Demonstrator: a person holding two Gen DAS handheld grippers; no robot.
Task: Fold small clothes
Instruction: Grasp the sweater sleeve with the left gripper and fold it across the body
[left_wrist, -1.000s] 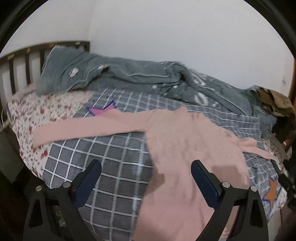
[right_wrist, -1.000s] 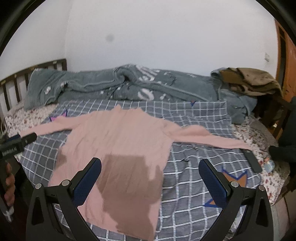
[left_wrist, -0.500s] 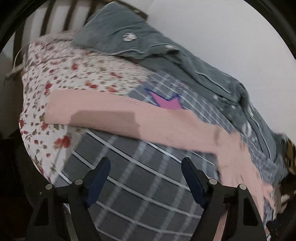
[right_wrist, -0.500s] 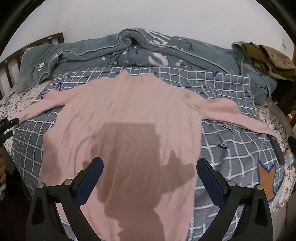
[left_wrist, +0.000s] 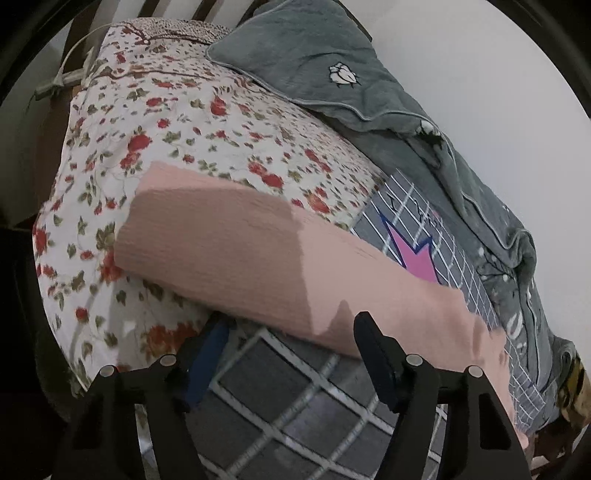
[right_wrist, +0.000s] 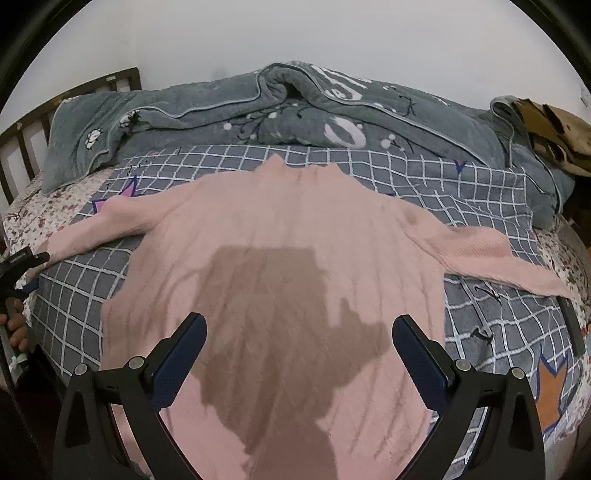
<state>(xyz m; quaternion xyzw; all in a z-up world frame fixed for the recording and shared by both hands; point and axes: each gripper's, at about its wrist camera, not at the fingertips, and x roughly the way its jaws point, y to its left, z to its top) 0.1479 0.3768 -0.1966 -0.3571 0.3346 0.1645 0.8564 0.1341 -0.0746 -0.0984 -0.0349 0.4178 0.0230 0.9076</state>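
Sweater (right_wrist: 295, 236) lies flat on the bed (right_wrist: 480, 325). Left hand-held gripper (left_wrist: 291, 332), jaws apart and just closing, seemingly straddles the sleeve (left_wrist: 236, 251): pinch near the cuff. Right hand-held gripper (right_wrist: 299, 343) hangs apart, empty.

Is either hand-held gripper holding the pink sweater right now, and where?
Neither. The left hand-held gripper, closing, straddles the sweater's sleeve unclamped; the right hovers open.

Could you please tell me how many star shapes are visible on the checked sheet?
3: a pink star by the sweater's left sleeve, an orange star at the near right, a small one near the grey blanket. The sweater may hide others.
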